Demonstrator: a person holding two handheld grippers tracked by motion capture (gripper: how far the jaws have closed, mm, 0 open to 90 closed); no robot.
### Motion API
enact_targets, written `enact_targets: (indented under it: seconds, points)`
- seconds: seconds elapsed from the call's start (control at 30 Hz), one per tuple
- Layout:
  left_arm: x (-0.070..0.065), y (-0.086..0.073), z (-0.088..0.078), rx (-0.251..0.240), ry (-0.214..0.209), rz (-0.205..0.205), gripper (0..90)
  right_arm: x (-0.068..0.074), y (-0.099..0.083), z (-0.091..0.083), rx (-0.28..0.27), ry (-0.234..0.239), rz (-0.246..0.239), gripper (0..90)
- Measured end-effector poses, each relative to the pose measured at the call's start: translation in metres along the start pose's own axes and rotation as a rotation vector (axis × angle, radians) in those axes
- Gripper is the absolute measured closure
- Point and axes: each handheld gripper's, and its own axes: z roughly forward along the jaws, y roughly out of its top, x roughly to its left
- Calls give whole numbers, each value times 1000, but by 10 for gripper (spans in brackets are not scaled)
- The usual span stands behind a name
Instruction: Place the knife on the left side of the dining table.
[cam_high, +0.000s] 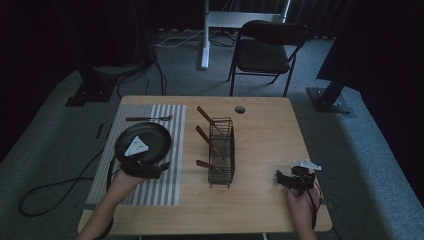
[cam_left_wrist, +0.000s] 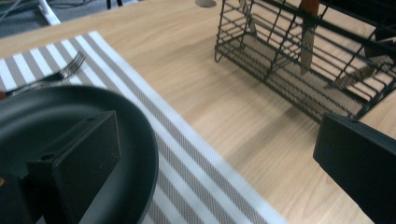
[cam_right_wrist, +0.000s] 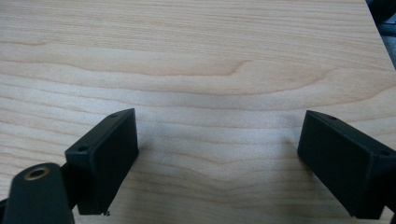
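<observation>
now | wire caddy (cam_high: 222, 152): three knives (cam_high: 206, 136) | plate (cam_high: 150, 136): left gripper (cam_high: 159, 168) over rim

Light wooden table (cam_high: 260, 145) — striped placemat (cam_high: 150, 192), black wire caddy (cam_high: 222, 150)

This looks like a recording studio or lab set up as a dining spot, not a home. Dark curtains (cam_high: 60, 35) close off the back, grey carpet (cam_high: 350, 150) covers the floor, and cables (cam_high: 135, 75) trail across it. A white stand (cam_high: 205, 35), a folding chair (cam_high: 267, 47) and black rig feet (cam_high: 330, 97) surround one wooden table (cam_high: 270, 130).
</observation>
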Motion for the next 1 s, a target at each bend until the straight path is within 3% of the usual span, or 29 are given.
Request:
enact_targets:
  seconds: [0.47,1.0]
  points:
    - [-14,40,20,-39,-46,62,30,0,0,0,0,0,0,113]
    - [-22,70,41,-63,-135,66,30,0,0,0,-1,0,0,113]
